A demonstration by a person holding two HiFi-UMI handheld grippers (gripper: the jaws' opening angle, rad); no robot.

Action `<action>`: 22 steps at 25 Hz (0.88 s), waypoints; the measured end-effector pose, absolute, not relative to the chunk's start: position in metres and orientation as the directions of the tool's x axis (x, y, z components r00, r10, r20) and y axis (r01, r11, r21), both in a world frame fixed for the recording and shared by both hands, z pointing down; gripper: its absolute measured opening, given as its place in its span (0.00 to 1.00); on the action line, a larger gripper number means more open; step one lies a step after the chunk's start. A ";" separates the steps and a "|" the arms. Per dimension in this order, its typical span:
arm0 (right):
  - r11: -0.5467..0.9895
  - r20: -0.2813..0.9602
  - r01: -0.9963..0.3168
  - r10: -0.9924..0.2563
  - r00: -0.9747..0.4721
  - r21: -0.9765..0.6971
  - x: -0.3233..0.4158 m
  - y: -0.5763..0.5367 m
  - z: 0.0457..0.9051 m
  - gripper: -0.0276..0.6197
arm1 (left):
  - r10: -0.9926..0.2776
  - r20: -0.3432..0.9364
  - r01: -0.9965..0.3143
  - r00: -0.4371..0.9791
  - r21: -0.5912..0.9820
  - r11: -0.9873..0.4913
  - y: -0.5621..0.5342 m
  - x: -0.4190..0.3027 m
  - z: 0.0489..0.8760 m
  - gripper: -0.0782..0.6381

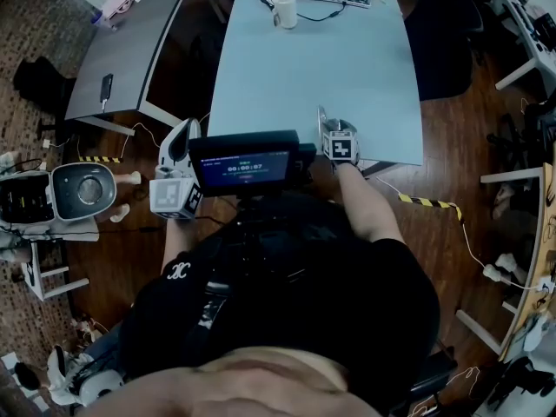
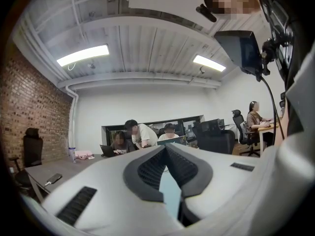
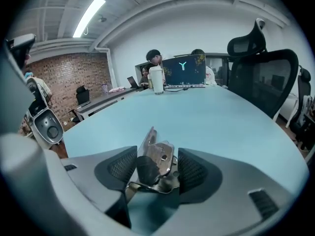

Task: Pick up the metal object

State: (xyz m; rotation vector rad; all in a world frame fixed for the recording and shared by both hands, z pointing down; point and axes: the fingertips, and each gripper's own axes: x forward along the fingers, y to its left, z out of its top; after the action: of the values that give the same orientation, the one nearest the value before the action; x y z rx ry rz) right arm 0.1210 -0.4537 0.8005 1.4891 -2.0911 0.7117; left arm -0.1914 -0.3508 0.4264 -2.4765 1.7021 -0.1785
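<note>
The step in hand is, by judgement, the closing of the right gripper (image 1: 330, 129) on the metal object (image 3: 158, 157). This is a shiny folded piece with one raised flap, and it lies on the light blue table (image 3: 211, 117) near the edge closest to the person. The jaws stand wide apart, one at each side of the object. The dark ribbed pads (image 3: 192, 168) are very near to it but do not seem to press it yet.

To do it well, the person should keep the piece centred between the pads and close slowly. Smooth metal may slip or tip over if one pad arrives first. The low body probably gives a safer hold than the thin flap. The lift should go straight up only when both pads are firm.

The right gripper points forward and down over the table edge, with the forearm stretched behind it. The left gripper (image 2: 166, 149) is held level, away from the table's corner, with its jaws closed on nothing.
</note>
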 end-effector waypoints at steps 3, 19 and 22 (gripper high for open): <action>0.290 0.651 -0.945 -0.690 -0.315 -0.150 0.116 -0.452 0.799 0.35 | -0.938 0.023 -0.927 0.345 -0.147 -0.344 -0.349 -0.190 0.424 0.12; 0.352 0.490 -0.929 -0.794 -0.360 -0.111 0.119 -0.454 0.732 0.16 | -0.920 0.032 -0.909 0.391 -0.148 -0.391 -0.358 -0.185 0.438 0.12; 0.334 0.402 -0.938 -0.849 -0.344 -0.097 0.135 -0.457 0.696 0.15 | -0.920 0.023 -0.911 0.391 -0.133 -0.390 -0.363 -0.181 0.440 0.12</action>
State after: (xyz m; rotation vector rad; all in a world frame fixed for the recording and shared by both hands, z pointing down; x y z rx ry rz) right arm 0.1346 -0.4573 0.6964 1.6028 -2.3224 0.4551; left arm -0.1814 -0.3628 0.4404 -2.5363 1.6754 -0.1406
